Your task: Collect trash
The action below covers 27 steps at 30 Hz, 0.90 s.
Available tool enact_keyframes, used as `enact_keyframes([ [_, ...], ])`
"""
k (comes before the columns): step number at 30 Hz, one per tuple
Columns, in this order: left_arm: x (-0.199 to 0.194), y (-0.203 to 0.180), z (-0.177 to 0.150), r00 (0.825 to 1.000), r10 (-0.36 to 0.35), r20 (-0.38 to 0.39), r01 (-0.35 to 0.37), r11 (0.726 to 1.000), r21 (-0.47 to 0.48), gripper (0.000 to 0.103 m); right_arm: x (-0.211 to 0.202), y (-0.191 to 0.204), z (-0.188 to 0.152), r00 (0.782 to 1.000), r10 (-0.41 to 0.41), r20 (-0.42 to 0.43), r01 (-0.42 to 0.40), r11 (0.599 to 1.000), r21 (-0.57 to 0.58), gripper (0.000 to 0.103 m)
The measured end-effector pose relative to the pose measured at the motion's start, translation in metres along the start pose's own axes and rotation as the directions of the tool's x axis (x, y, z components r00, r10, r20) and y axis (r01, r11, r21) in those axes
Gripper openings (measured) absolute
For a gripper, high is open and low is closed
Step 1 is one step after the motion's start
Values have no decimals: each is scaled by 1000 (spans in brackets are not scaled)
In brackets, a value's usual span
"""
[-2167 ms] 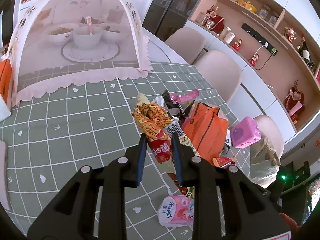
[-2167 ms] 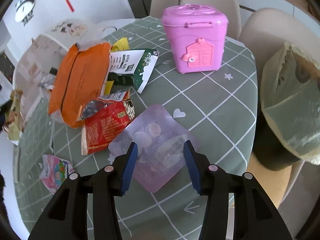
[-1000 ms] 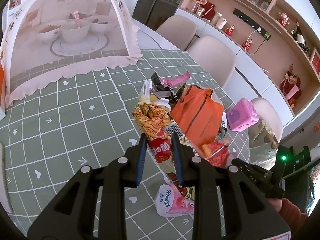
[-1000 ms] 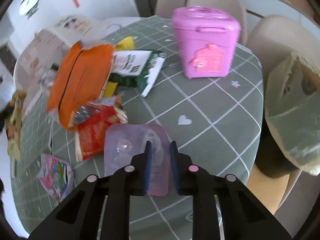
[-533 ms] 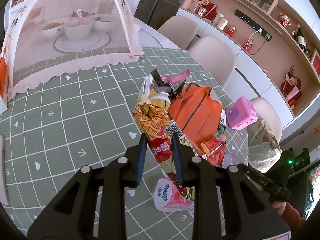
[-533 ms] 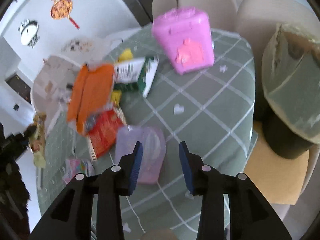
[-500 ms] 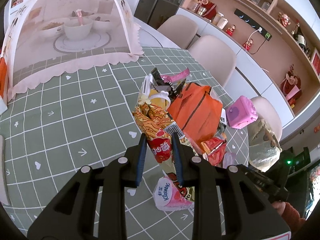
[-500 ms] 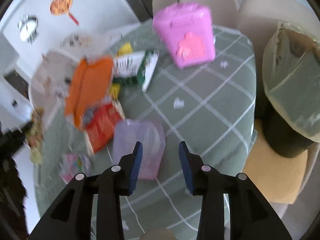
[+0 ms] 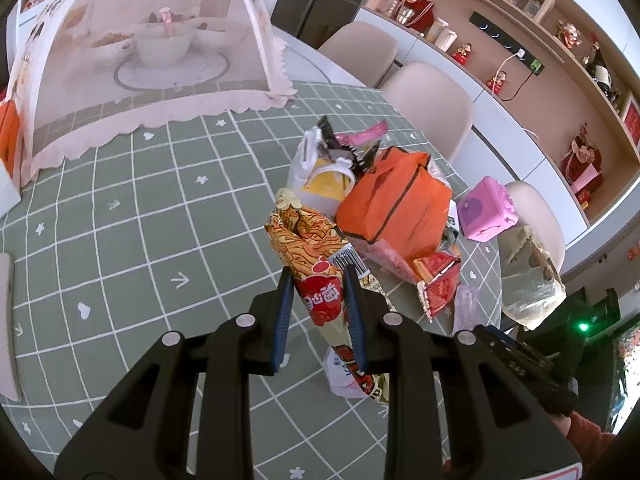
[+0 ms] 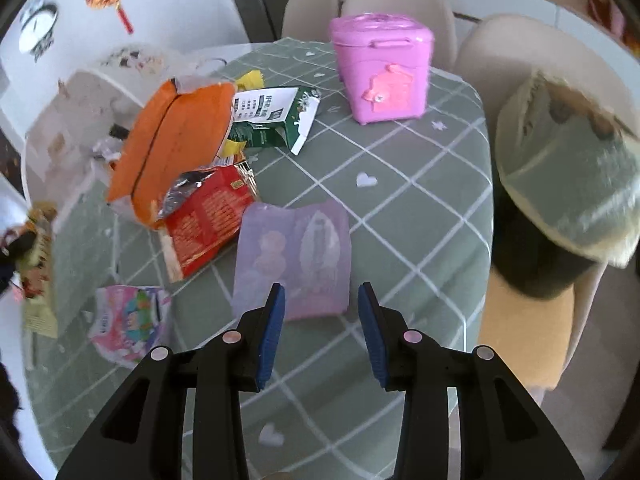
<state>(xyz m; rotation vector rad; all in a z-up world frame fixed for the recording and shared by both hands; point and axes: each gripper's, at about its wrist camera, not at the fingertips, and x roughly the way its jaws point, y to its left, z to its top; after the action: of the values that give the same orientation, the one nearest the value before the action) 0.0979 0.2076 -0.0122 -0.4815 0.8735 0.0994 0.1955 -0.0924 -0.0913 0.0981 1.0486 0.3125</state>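
Trash, lilac pouch: released from my right claw, now spread empty; left claw still clamps noodle wrapper. Regrasp needed.

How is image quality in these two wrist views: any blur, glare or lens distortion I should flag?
Left wrist view: sharp, evenly lit, strong fisheye bending of the tablecloth grid; the noodle wrapper between the left gripper fingers is crisp. Right wrist view: motion-blurred, the orange bag and lined trash bin smeared, the pale purple packet soft; the right gripper itself is sharp.
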Motion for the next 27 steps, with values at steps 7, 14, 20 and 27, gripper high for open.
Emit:
enact_keyframes([
  [7,10,4,-4,999,-24,-28,24,1000,-12,23,10,5,1,999,29,18,-29,999,39,37],
  [14,9,2,-6,999,-14,-32,14,1000,-14,23,27,11,24,997,7,78,-9,999,31,37],
  [20,11,4,-9,999,33,-37,-34,999,-28,23,29,-29,34,989,76,130,-105,966,235,37],
  [27,27,-13,-1,996,63,-67,-60,997,49,23,47,-16,59,985,-36,167,14,991,130,37],
])
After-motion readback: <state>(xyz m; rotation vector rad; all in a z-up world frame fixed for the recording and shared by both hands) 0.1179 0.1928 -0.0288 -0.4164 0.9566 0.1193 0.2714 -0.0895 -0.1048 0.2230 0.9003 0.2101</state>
